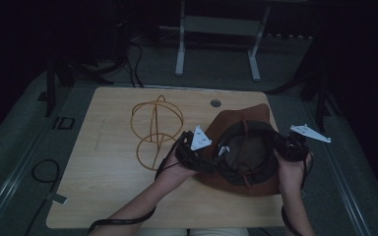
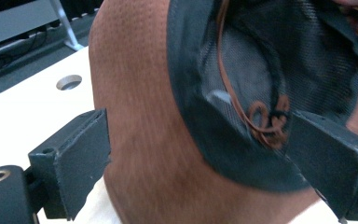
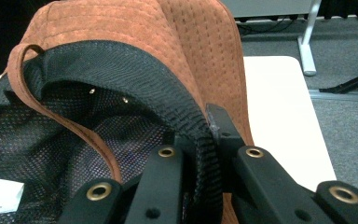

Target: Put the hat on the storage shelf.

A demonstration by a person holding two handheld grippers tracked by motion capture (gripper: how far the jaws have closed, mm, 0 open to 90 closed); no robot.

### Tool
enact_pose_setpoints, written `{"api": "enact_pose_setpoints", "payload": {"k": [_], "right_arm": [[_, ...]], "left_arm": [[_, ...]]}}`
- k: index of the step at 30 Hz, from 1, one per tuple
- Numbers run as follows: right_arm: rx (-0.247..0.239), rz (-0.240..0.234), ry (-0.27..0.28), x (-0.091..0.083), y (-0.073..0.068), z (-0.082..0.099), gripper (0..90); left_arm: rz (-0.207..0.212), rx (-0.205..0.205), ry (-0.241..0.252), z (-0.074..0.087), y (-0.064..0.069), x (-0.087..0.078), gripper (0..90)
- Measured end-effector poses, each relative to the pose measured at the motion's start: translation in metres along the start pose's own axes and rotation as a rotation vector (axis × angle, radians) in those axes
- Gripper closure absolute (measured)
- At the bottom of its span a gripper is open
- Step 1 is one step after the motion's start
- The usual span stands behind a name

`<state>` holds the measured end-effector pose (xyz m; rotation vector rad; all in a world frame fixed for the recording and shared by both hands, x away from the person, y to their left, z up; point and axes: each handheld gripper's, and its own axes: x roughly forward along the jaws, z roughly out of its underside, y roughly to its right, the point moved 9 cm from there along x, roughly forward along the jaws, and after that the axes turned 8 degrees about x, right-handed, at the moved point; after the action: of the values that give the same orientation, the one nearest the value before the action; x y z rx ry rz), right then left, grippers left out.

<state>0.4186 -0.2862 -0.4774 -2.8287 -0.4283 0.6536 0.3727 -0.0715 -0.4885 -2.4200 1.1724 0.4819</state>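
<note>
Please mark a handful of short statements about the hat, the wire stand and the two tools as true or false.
1. The brown suede wide-brimmed hat lies upside down, its black mesh lining facing up. True.
2. The right tool is shut on the hat's black mesh inner band. True.
3. The left tool is clamped shut on the brim. False: its jaws stand wide apart, one on each side of the hat's edge.
4. The yellow wire hat stand sits inside the hat. False: it stands on the light wooden table, to the hat's left.
5. A brown cord runs across the inside of the hat. True.
</note>
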Motion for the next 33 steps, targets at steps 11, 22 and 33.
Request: {"api": "enact_pose_setpoints", "payload": {"k": [11, 22, 33], "right_arm": [[-0.013, 0.0, 0.002, -0.005, -0.001, -0.003, 84.4], [-0.031, -0.026, 0.014, -0.01, -0.013, -0.004, 84.4], [-0.054, -0.06, 0.007, -0.012, -0.031, 0.003, 84.1]], "left_arm": [[-0.043, -0.003, -0.026, -0.026, -0.01, 0.037, 14.4], [-0.149, -0.043, -0.152, -0.013, -0.018, 0.06, 31.1], [-0.258, -0.055, -0.114, -0.02, -0.036, 0.044, 86.1]]}}
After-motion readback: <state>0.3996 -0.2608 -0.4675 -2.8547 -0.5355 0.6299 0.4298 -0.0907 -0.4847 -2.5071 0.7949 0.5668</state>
